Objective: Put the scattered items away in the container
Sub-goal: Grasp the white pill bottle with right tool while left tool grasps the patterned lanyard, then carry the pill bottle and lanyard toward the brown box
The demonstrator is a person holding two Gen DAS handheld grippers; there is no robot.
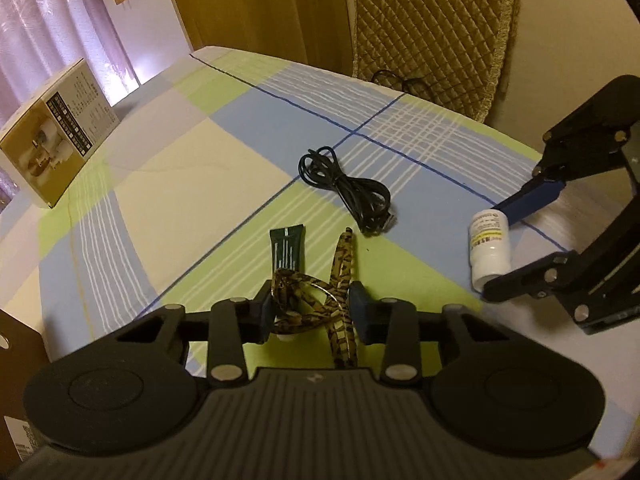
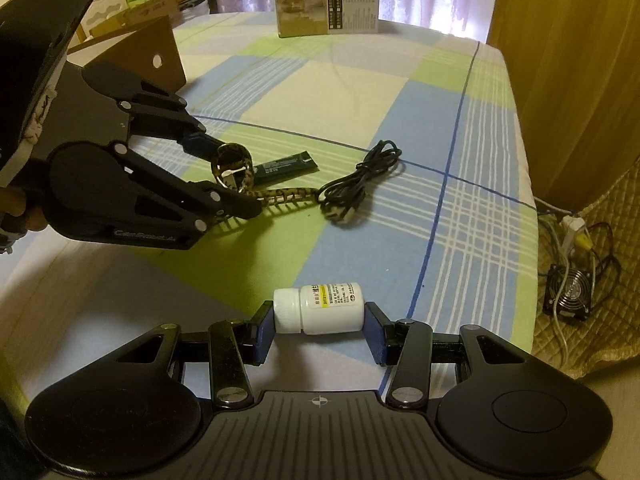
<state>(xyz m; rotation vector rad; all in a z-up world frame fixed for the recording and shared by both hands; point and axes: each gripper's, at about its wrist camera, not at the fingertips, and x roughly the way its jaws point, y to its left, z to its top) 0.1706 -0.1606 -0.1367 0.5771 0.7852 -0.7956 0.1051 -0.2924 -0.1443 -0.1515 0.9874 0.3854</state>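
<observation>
Tortoiseshell-patterned brown-and-yellow plastic glasses [image 1: 316, 308], coiled black cable [image 1: 352, 192], dark green flat tube [image 1: 287, 249], white plastic bottle with yellow-striped label [image 2: 320, 314], blue-green-cream plaid bedsheet [image 1: 200, 160].

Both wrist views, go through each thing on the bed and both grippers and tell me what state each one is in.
Glasses: folded, between the left gripper's jaws.
Pill bottle: capped, lying on its side between the right gripper's jaws.
Cable: coiled, lying loose.
Dark tube: lying flat, untouched.
Printed box: upright, closed.
Left gripper: around the glasses.
Right gripper: around the bottle.
</observation>
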